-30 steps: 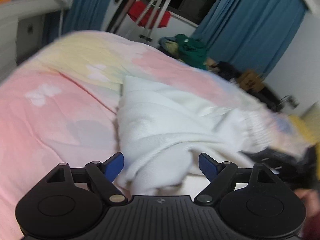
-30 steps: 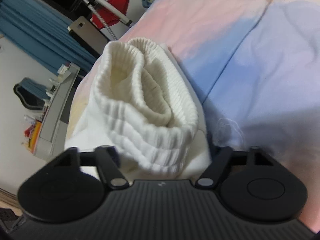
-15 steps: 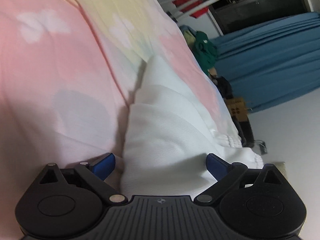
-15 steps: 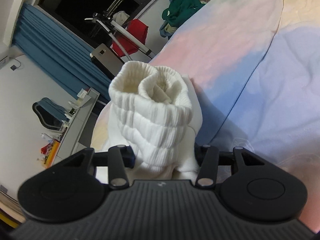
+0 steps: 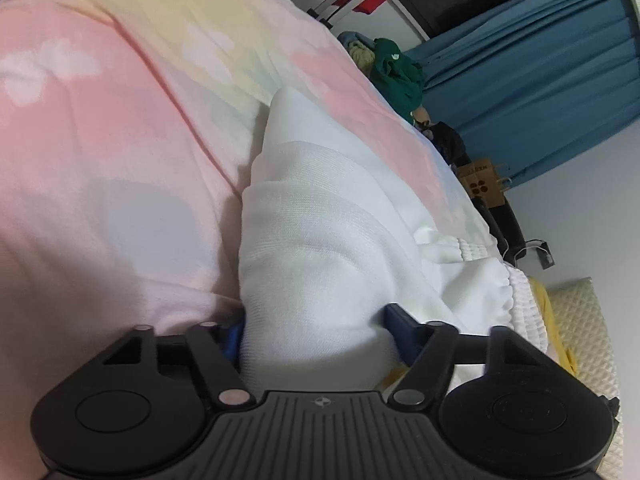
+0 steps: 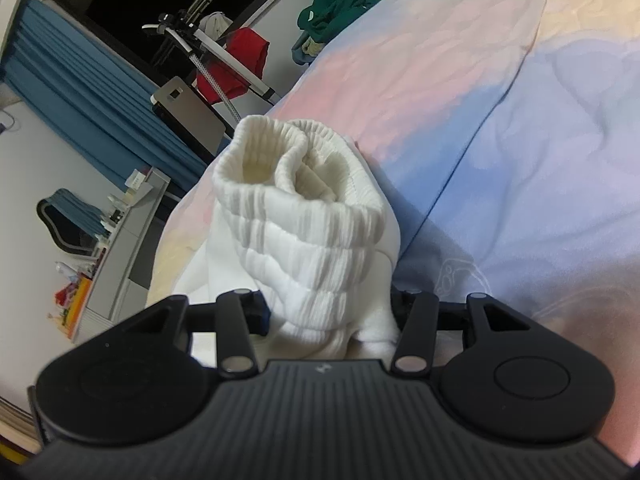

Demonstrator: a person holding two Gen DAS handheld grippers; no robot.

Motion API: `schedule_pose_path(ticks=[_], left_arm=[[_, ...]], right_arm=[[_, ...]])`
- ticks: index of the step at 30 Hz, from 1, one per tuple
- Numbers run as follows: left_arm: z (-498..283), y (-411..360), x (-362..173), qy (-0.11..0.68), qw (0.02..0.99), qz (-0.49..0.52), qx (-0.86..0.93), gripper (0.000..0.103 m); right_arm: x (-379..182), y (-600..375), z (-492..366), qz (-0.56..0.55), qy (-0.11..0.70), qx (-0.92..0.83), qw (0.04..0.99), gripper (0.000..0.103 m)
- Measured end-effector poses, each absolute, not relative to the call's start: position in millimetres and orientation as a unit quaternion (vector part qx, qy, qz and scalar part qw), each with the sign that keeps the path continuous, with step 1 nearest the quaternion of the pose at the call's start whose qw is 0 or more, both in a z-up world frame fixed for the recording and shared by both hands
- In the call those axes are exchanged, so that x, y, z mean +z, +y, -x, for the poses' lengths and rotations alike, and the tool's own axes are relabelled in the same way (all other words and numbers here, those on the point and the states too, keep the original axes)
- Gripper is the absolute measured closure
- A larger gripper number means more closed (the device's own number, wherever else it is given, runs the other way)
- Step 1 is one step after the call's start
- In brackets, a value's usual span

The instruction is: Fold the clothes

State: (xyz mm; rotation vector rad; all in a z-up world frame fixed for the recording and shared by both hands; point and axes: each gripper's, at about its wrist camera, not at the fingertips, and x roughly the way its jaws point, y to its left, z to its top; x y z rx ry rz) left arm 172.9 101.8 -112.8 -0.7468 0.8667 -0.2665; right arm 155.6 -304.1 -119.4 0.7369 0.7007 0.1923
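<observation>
Closing in over the last half second, the left tongs (image 5: 316,332) have just been narrowing their jaws, and a thick fold of the white garment (image 5: 320,240) that lay loosely between wide blue pads half a second ago is now pinched between them: the left pad (image 5: 234,338) is sunk into the cloth and the right one (image 5: 394,322) presses its other flank. On the other side, the right tongs (image 6: 328,312) had already drawn in by half a second ago and have not changed since; they grip the bunched ribbed cuff (image 6: 296,184), which stands up out of the jaws as a rolled mouth of cloth.

So both ends of the garment now look held, which I judge to be the grasp that precedes a lift or a fold across; no crease is laid flat yet, so the fold seems barely begun.

Just past the tongs, the garment lies in a heap on the pastel bedcover (image 5: 120,140), its ribbed hem (image 5: 516,292) trailing towards the pillow (image 5: 580,312). Farther off, a green garment (image 6: 340,8) sits at the bed's far edge, with blue curtains (image 5: 540,80) beyond.
</observation>
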Motion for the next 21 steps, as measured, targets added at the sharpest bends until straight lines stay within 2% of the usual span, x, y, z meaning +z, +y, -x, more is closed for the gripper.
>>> schedule_pose_path(ticks=[6,21], left_arm=[[-157.0,96.4,-96.8,0.381,0.848,0.345,-0.131,0.051],[-122.4,95.5,-55.0,0.321,0.841,0.401,-0.168,0.053]], right_arm=[[-103.1,-294.4,-146.8,-0.316,0.317,0.093,0.890,0.053],[-53.9,-304.0,-134.7,-0.331,0.237,0.132,0.904,0.053]])
